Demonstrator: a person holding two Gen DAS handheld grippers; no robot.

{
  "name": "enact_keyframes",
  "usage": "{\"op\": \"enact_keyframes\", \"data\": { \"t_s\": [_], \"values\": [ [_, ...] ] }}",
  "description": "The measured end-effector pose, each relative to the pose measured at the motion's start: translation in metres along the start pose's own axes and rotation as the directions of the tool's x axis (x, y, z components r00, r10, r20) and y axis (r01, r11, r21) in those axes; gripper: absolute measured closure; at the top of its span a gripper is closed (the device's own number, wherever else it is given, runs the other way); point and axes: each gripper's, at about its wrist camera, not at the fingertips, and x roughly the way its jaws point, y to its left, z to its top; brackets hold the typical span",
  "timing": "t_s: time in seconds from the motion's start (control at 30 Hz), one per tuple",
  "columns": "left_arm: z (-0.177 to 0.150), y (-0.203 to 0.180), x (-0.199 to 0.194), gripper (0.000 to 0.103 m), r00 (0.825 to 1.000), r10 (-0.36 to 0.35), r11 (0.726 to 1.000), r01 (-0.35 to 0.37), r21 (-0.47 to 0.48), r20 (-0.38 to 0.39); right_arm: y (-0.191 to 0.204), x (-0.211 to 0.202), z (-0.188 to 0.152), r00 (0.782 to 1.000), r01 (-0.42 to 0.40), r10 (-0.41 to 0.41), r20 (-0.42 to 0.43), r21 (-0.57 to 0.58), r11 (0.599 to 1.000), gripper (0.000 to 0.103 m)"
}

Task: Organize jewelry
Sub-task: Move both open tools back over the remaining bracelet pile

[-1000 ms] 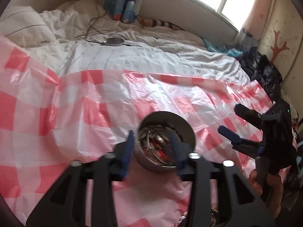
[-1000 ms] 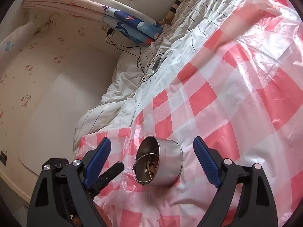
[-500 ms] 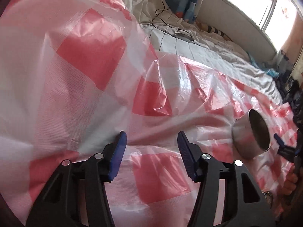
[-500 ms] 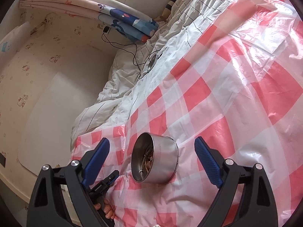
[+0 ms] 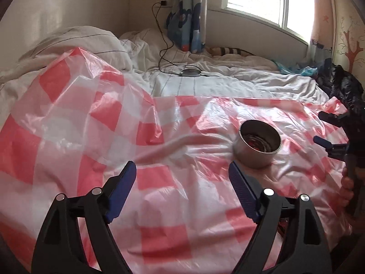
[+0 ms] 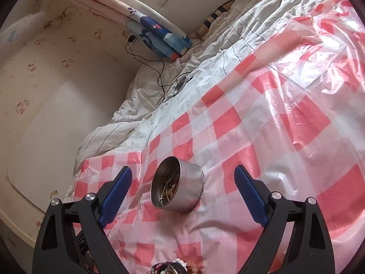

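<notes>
My left claw (image 5: 182,183) is opening over bare checked sheet (image 5: 159,178), nothing between its fingers. My right claw (image 6: 182,188) stands wide apart, the tin (image 6: 177,187) of jewelry lying on the bed between its fingers, untouched.

Bed (image 5: 239,84) under white bedding, a red-checked plastic sheet (image 5: 159,182) over its near part, bearing a steel tin (image 5: 259,146).

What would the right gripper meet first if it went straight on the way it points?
Probably the round steel tin holding jewelry: it sits centred ahead of the open right gripper, resting on the red-and-white checked plastic sheet. Depth is unclear.
</notes>
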Motion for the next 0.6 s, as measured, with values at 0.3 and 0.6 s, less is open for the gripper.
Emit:
{"op": "enact_keyframes", "data": {
  "t_s": [0.3, 0.6],
  "values": [
    [-0.023, -0.047, -0.026, 0.021, 0.978, -0.205, 0.978, 0.206, 0.035, -0.036, 0.027, -0.062, -0.047, 0.996, 0.089, -0.088, 0.016, -0.169, 0.981, 0.009],
    [-0.048, -0.099, -0.029, 0.021, 0.95, -0.284, 0.936, 0.303, 0.177, -0.128, 0.039, -0.085, -0.052, 0.981, 0.184, -0.194, 0.007, -0.353, 0.917, 0.008]
  ]
}}
